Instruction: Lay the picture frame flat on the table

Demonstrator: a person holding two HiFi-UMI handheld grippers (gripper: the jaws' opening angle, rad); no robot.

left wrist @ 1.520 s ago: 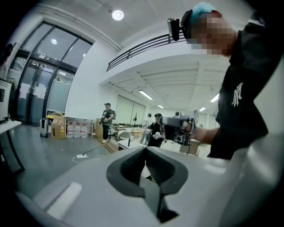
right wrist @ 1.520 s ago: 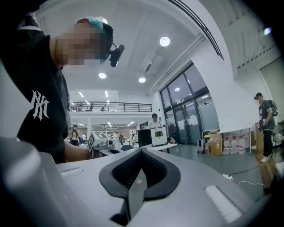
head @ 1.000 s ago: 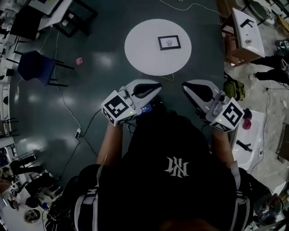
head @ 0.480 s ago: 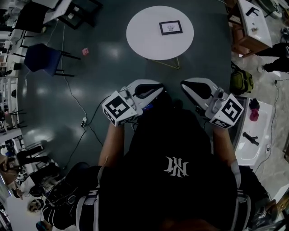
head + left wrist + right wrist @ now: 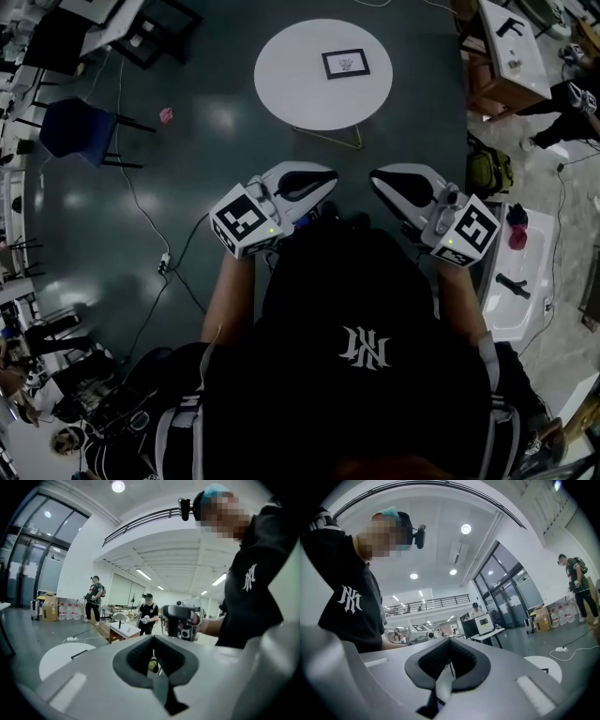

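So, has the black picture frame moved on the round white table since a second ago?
No. The black picture frame still lies right of centre on the round white table; only the head view shifted.

What the picture frame [image 5: 345,64] holds is too small to tell.

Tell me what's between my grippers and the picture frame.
Head view: from the left gripper and right gripper to the picture frame there is only dark floor, the table's gold leg, then bare white tabletop.
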